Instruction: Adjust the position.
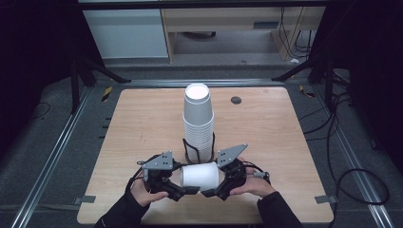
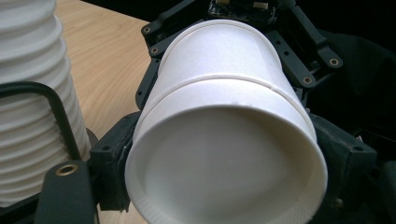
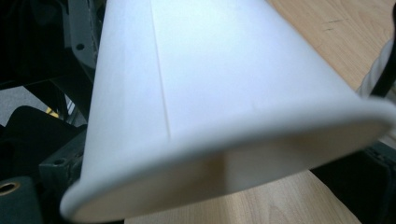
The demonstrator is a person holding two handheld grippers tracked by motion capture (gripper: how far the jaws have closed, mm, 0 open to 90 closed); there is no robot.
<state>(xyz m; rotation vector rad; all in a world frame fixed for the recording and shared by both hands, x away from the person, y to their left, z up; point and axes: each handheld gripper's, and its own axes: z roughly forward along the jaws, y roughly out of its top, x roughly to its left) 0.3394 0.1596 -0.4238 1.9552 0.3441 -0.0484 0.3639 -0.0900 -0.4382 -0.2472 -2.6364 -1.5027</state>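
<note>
A white paper cup (image 1: pixel 199 175) lies on its side just above the table's front edge, held between both grippers. My left gripper (image 1: pixel 183 190) is shut on its base end. In the left gripper view the recessed base (image 2: pixel 224 163) faces the camera with a black jaw pressed on either side. A rim line rings the cup's wall farther along, so it looks like two nested cups. My right gripper (image 1: pixel 216 190) is shut on the wide end, and its body (image 2: pixel 238 11) shows behind the cup. In the right gripper view the open rim (image 3: pixel 224 154) is close up.
A tall stack of upside-down white cups (image 1: pixel 198 118) stands in a black wire holder (image 1: pixel 187 148) at the table's middle, just behind the grippers, and shows as ribbed rims (image 2: pixel 28 116) in the left gripper view. A dark round grommet (image 1: pixel 236 99) sits at the back of the wooden table (image 1: pixel 142 123).
</note>
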